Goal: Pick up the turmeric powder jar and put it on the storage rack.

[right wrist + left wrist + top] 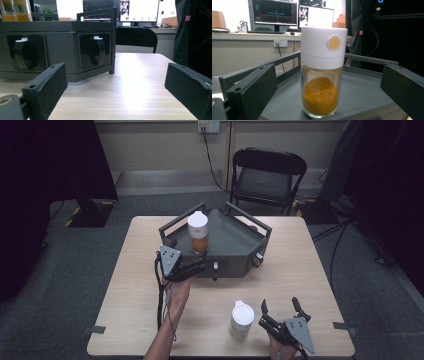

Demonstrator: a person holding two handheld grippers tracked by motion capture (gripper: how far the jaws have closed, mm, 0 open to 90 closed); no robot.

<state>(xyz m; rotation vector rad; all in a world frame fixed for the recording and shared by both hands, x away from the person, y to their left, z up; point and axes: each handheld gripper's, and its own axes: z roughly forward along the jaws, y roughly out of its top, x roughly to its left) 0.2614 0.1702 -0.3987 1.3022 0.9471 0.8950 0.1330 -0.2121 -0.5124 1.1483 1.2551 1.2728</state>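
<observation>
A glass spice jar (198, 232) with a white lid and orange powder stands upright on the grey metal rack (235, 240) at the back of the table. My left gripper (200, 262) points at it from the rack's front left edge. In the left gripper view the jar (322, 75) stands between the open jaws of that gripper (328, 72), with a gap on each side. A second white-lidded jar (241, 319) stands on the table near the front. Just right of it my right gripper (279, 303) rests low, open, nothing between its jaws (116, 75).
The rack's front wall (62, 47) carries two black latches (96, 51) and raised rails. A black folding chair (267, 175) stands behind the wooden table (300, 265). A dark curtain hangs at the right.
</observation>
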